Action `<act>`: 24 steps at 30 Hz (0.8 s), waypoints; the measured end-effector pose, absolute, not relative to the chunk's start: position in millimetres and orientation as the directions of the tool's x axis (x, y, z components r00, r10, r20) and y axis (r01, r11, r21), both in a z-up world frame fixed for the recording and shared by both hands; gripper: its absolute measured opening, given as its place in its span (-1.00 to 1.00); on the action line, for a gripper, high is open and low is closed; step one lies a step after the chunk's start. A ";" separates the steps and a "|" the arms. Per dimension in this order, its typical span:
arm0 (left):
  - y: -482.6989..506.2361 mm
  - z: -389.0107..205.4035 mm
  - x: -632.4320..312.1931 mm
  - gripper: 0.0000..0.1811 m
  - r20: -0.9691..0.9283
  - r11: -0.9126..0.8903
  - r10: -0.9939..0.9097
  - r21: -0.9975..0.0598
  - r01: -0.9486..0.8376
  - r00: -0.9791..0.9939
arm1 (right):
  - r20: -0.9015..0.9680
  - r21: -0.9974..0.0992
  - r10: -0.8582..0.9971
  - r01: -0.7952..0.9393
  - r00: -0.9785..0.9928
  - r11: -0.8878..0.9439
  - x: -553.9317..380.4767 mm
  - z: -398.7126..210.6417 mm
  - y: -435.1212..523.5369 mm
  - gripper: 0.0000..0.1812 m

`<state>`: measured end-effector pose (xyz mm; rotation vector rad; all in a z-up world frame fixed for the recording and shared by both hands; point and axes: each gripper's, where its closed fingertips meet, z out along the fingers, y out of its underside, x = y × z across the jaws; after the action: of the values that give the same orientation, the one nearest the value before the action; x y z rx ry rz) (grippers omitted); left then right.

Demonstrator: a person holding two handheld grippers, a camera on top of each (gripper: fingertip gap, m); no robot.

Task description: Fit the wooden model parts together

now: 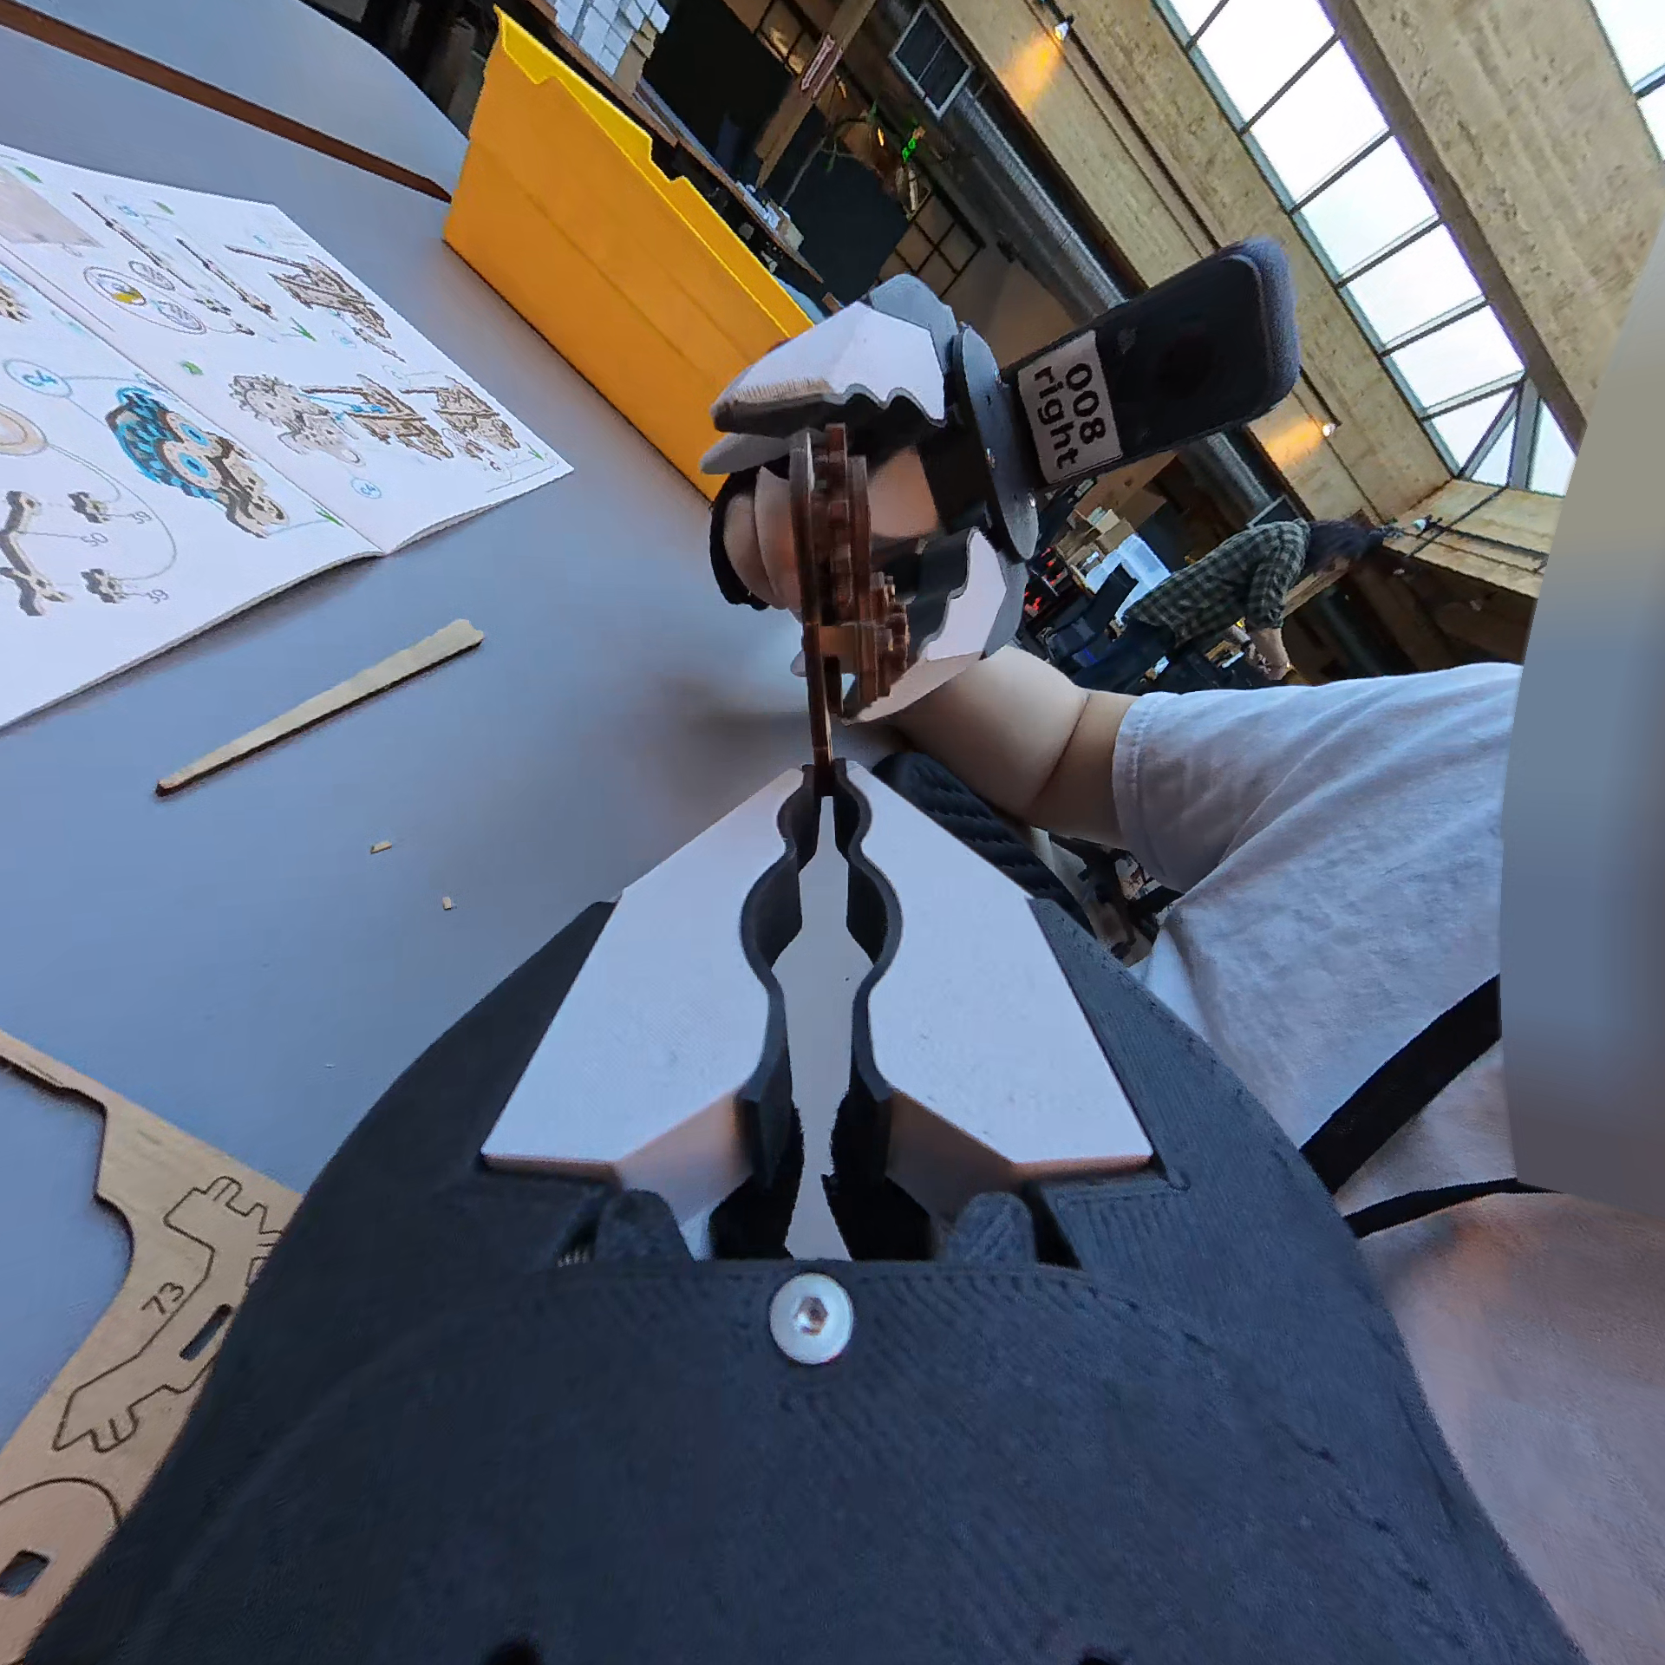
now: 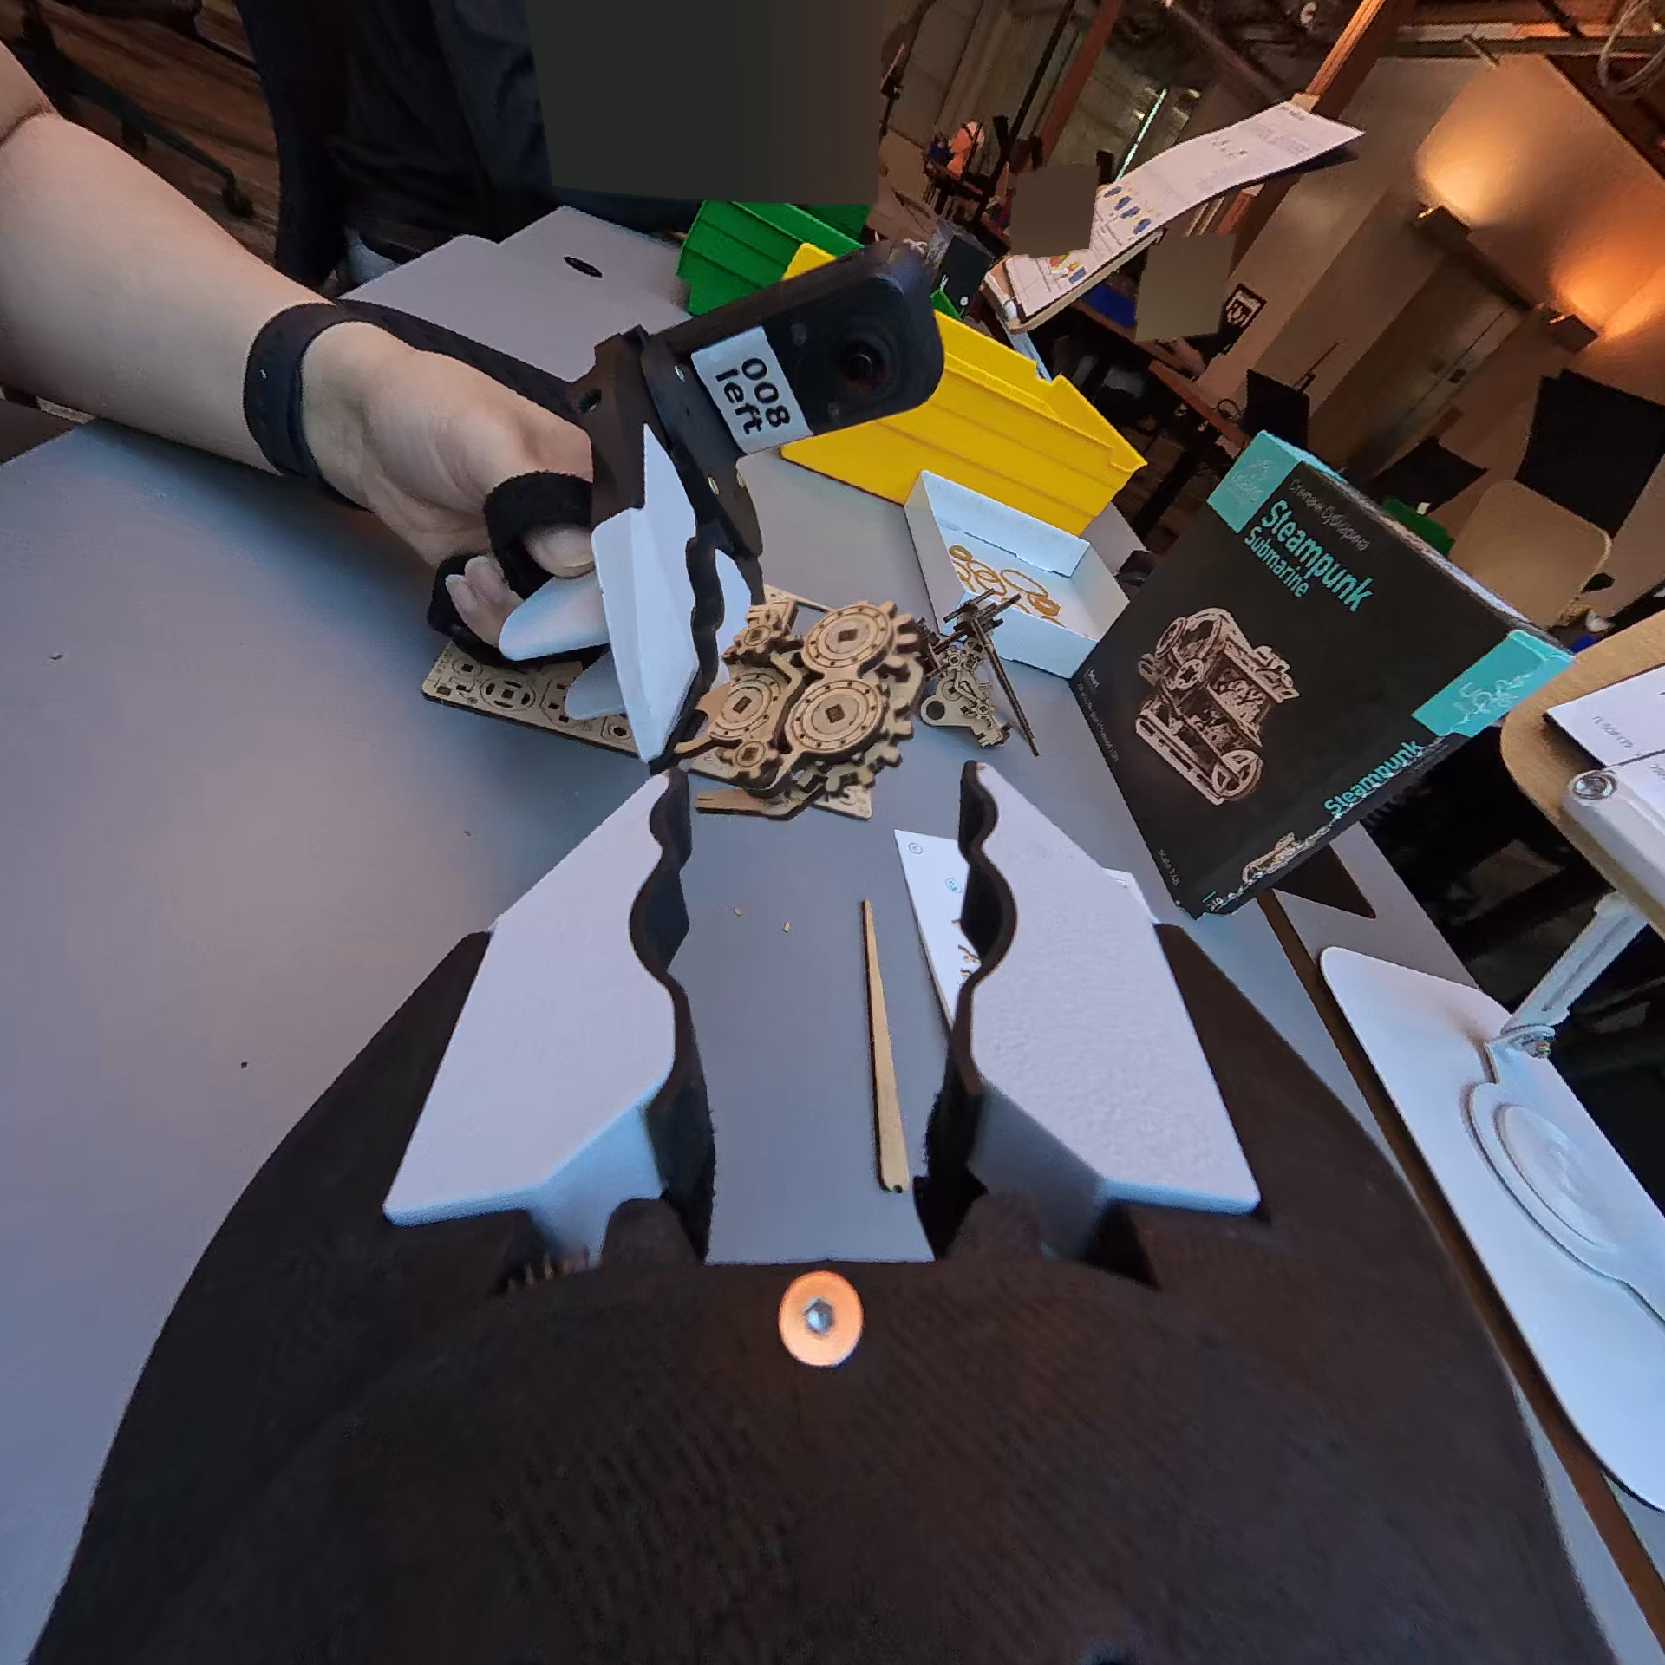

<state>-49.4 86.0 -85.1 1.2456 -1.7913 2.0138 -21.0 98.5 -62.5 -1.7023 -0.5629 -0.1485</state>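
Note:
A wooden gear assembly [image 2: 811, 712] with three large toothed wheels is held up above the grey table. My left gripper [image 1: 822, 773] is shut on the thin lower edge of this assembly [image 1: 833, 559]; it also shows in the right wrist view [image 2: 686, 734], gripping the assembly's left edge. My right gripper [image 2: 824, 791] is open, with its fingertips just short of the assembly. In the left wrist view the right gripper [image 1: 869, 550] has its two jaws spread above and below the gears without closing on them.
A thin wooden stick [image 2: 881, 1036] lies on the table [image 1: 270, 901]. An open instruction booklet [image 1: 225, 387], a yellow bin [image 1: 613, 252] and a punched wooden sheet [image 1: 108, 1306] are nearby. The kit box [image 2: 1306, 685], a white tray [image 2: 1009, 577] and another small wooden sub-assembly [image 2: 968, 689] stand behind. The small wooden sub-assembly [image 2: 968, 689] lies around 20 cm away from my right fingertips.

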 end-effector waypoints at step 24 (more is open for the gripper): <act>84.9 -73.6 -50.6 -1.00 0.685 -0.327 -0.319 -0.728 -0.603 -0.655 | 0.496 -0.862 0.195 0.507 0.846 -0.010 -28.7 -43.8 99.5 -0.53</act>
<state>-50.6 84.9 -73.6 1.1913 -1.6886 2.0920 -28.7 99.5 -43.8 -1.5868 -0.5672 -0.2693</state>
